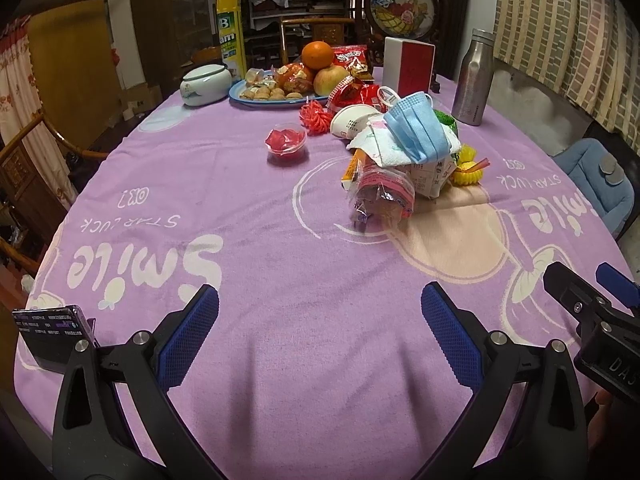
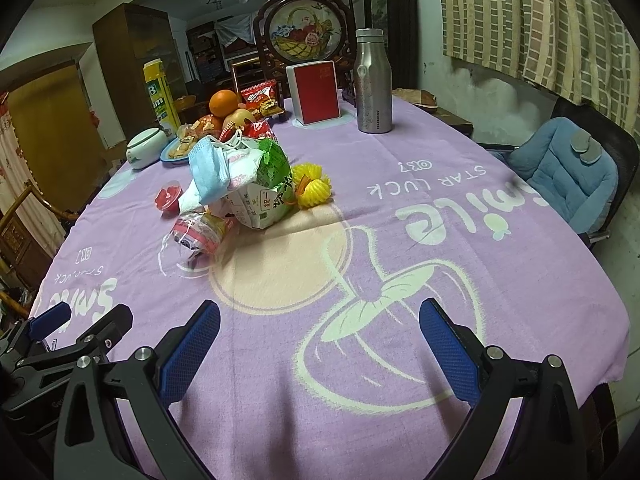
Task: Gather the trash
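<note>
This is a lived-in home dining room. A round table (image 1: 280,360) under a purple printed cloth (image 2: 460,280) fills the view. At its 12 o'clock edge sits a plate (image 1: 240,94) of fruit and snacks, with a lidded ceramic jar (image 1: 206,84) at 11 and a steel bottle (image 2: 373,80) toward 1. Behind, at 12, stands a framed embroidered screen (image 2: 306,32) and carved wooden chairs (image 1: 312,36). A dark wooden cabinet (image 2: 136,56) rises at 10, patterned curtains (image 2: 540,20) hang at 2, and a chair with a blue cushion (image 2: 560,172) waits at 3.
</note>
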A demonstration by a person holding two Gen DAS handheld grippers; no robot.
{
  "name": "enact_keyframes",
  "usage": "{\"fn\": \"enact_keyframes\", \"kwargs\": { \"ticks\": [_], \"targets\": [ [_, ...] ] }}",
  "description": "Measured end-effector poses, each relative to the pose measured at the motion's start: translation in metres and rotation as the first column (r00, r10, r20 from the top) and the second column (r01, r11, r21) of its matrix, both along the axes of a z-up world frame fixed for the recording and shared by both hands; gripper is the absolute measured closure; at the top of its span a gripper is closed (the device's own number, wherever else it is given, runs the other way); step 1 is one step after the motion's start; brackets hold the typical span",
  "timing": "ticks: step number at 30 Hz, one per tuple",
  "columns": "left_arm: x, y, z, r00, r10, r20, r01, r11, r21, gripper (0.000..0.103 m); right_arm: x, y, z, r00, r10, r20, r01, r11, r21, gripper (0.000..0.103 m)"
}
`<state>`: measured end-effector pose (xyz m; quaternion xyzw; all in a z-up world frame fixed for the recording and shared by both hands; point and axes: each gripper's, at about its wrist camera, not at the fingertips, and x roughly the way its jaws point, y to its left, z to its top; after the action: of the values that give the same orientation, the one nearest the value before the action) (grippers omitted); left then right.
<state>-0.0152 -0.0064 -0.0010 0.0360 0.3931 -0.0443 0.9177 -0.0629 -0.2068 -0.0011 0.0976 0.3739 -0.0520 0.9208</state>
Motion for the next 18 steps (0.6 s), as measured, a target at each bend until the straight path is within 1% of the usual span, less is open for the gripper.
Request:
{"fn": "enact_keyframes", "kwargs": {
  "ticks": [18],
  "targets": [
    [0.0002,0.0012,-0.0009,1.000,0.009,-0.006,-0.009,1.000,-0.001,0.006,-0.0004,-0.0012,-0.0021,1.000,-0.005,-0.002,0.005,1.000,0.008,0.005]
  ]
}}
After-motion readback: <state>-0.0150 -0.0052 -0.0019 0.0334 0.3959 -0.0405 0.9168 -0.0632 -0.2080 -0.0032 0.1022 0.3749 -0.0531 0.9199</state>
